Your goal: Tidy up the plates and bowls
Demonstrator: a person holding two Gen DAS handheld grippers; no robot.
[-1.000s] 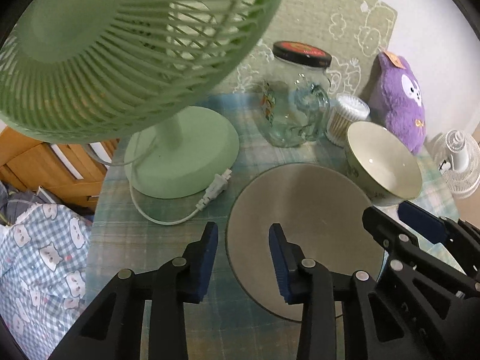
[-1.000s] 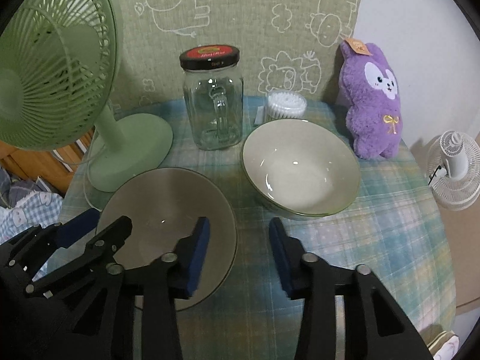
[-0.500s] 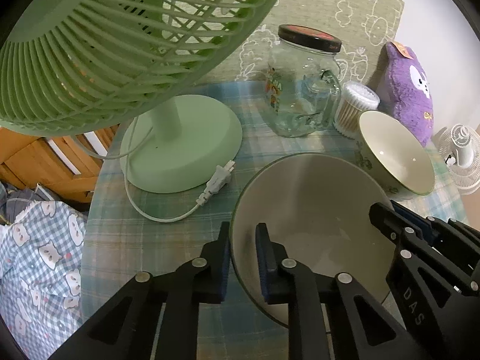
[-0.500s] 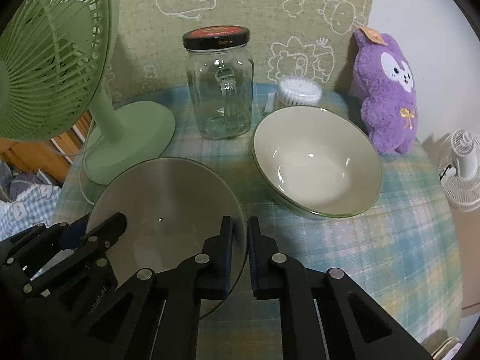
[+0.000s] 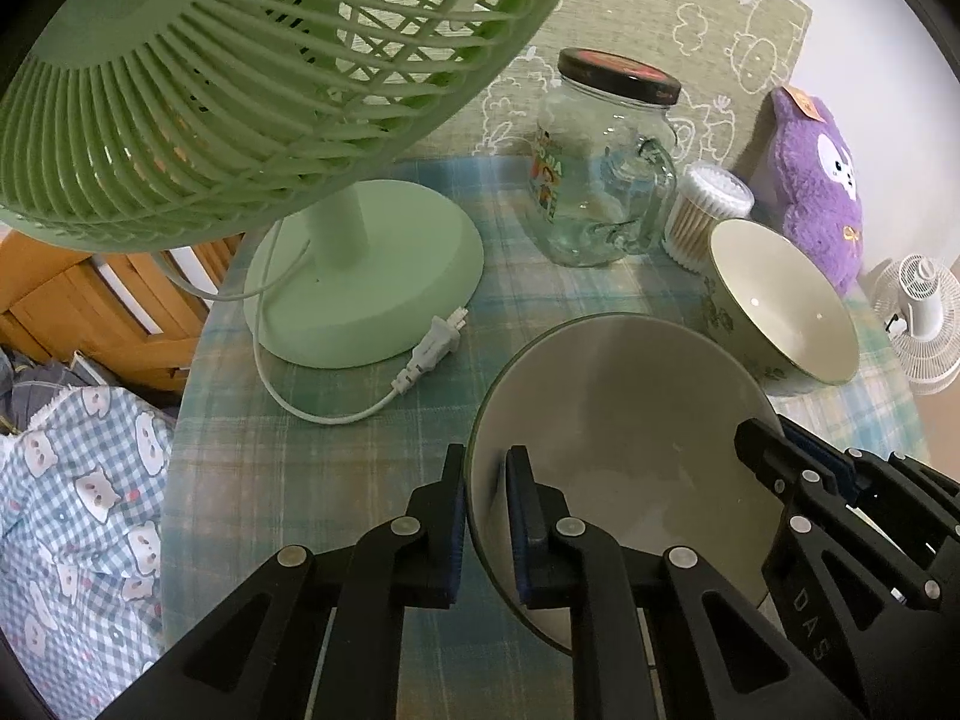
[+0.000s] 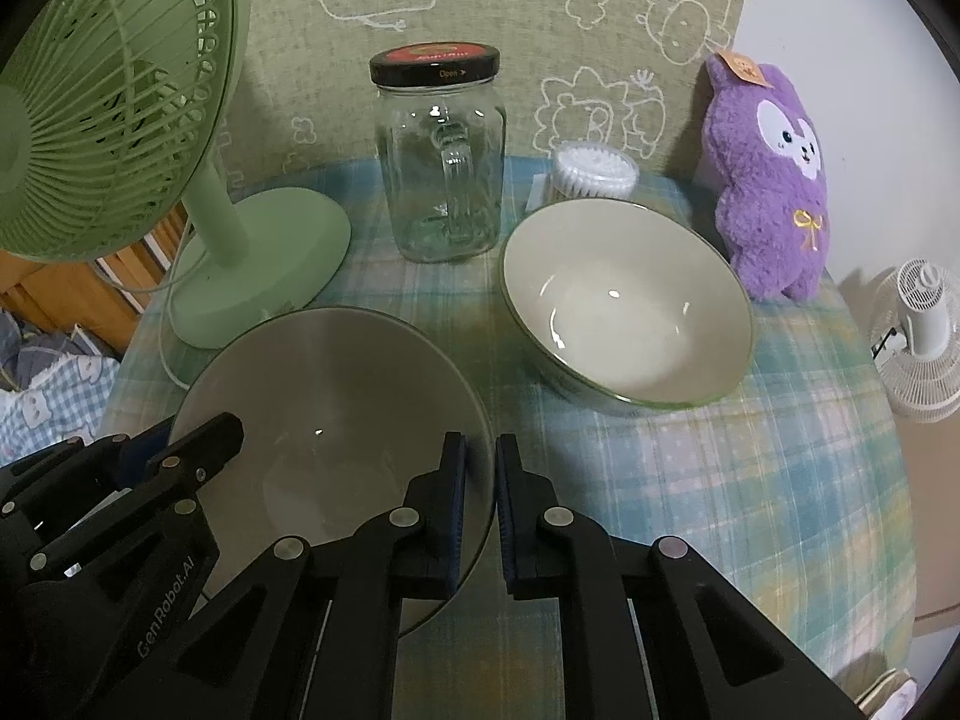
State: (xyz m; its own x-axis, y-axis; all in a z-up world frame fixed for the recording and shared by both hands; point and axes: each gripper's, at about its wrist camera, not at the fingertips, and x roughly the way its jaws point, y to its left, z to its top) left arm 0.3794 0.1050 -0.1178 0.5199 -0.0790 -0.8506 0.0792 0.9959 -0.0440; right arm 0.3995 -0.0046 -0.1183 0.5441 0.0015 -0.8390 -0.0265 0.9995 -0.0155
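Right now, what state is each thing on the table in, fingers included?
Grey round plate: gripped at both edges.
Left gripper: fingers shut on plate rim.
Right gripper: fingers shut on plate rim.
Cream ceramic bowl: upright, empty.
Glass handled jar: lid on, looks empty.
Green desk fan: unplugged, plug lying on table.

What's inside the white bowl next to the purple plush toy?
The white bowl looks empty: only glossy cream interior with light reflections shows. Behind it sits a tub of cotton swabs, its lower part hidden by the bowl's rim.
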